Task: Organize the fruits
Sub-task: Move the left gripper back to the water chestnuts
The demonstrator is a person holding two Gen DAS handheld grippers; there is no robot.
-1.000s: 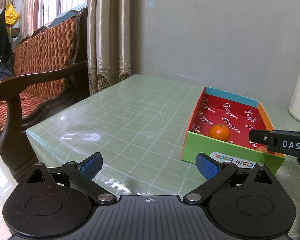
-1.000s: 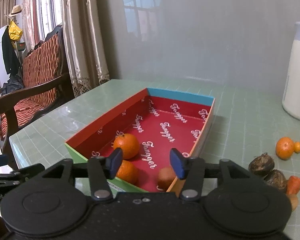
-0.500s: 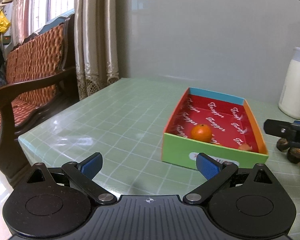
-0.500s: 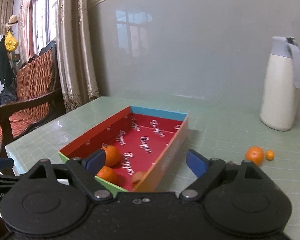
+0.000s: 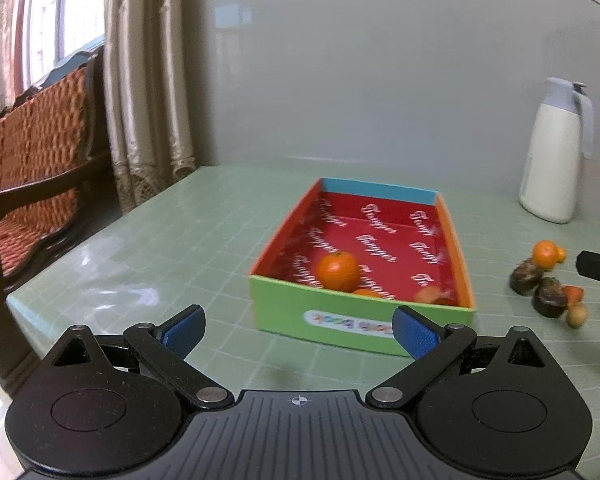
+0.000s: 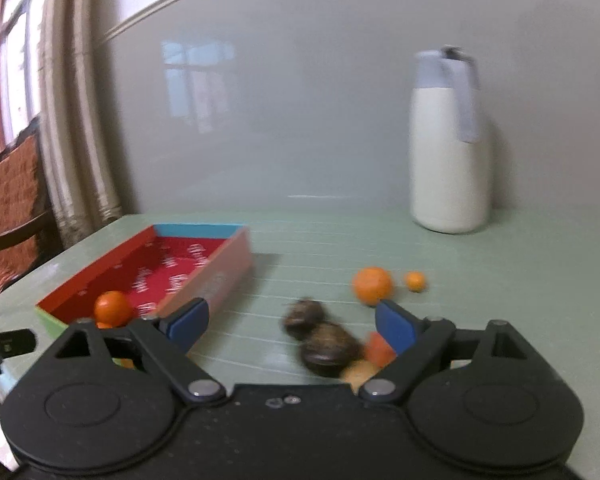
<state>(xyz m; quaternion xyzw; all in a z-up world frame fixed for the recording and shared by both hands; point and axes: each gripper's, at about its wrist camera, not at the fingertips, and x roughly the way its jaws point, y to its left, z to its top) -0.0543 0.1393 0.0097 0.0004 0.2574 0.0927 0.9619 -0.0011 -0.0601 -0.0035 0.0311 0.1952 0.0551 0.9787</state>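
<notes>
A box [image 5: 284, 304] with a green front and red inside holds an orange [image 5: 337, 271], a second one half hidden behind the wall, and a small orange piece [image 5: 432, 295]. My left gripper [image 5: 298, 330] hangs open and empty just short of the box. My right gripper [image 6: 291, 322] has its jaws opening wide over loose fruit to the right of the box [image 6: 220, 276]. That fruit is two dark brown fruits [image 6: 304, 318], an orange [image 6: 372, 285], a tiny orange [image 6: 415, 281] and an orange chunk [image 6: 378, 348]. Nothing is pressed between the pads.
A white jug [image 5: 552, 160] with a grey lid stands at the back right by the wall. A wooden bench with orange cushions [image 5: 32, 160] and curtains [image 5: 140, 80] lie beyond the table's left edge. One finger of the right gripper [image 5: 598, 268] shows beside the loose fruit.
My right gripper has opened wide and swung right, from over the box to the loose fruit. The left gripper drew back a little, still open; the box now sits mid-view.
</notes>
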